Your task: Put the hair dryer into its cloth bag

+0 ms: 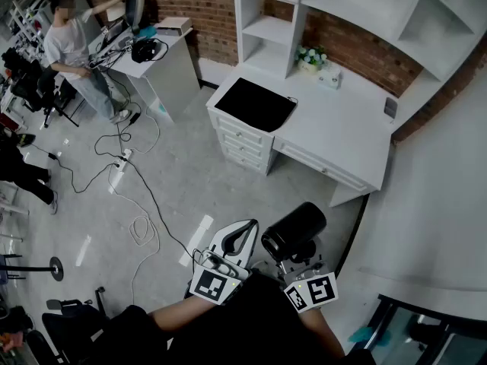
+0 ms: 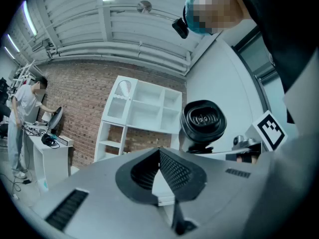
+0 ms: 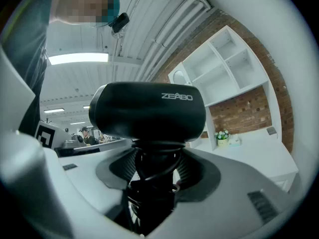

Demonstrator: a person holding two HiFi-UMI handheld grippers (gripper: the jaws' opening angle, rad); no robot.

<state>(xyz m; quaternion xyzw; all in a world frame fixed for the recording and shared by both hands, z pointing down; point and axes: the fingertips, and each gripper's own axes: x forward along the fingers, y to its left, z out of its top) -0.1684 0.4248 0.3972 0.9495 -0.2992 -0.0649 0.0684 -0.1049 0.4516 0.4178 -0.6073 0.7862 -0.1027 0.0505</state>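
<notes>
My right gripper is shut on the handle of a black hair dryer, close in front of my body. In the right gripper view the hair dryer stands upright with its cord wound round the handle, and the jaws of the right gripper press on that wrapped handle. My left gripper is beside it, shut with nothing between its ribbed pads. The left gripper view shows the hair dryer's round end. A flat black cloth bag lies on the left end of the white desk, far from both grippers.
The desk has drawers under the bag, and a small flower pot by white wall shelves. Cables and a power strip lie on the grey floor. A person stands at a white table at the far left.
</notes>
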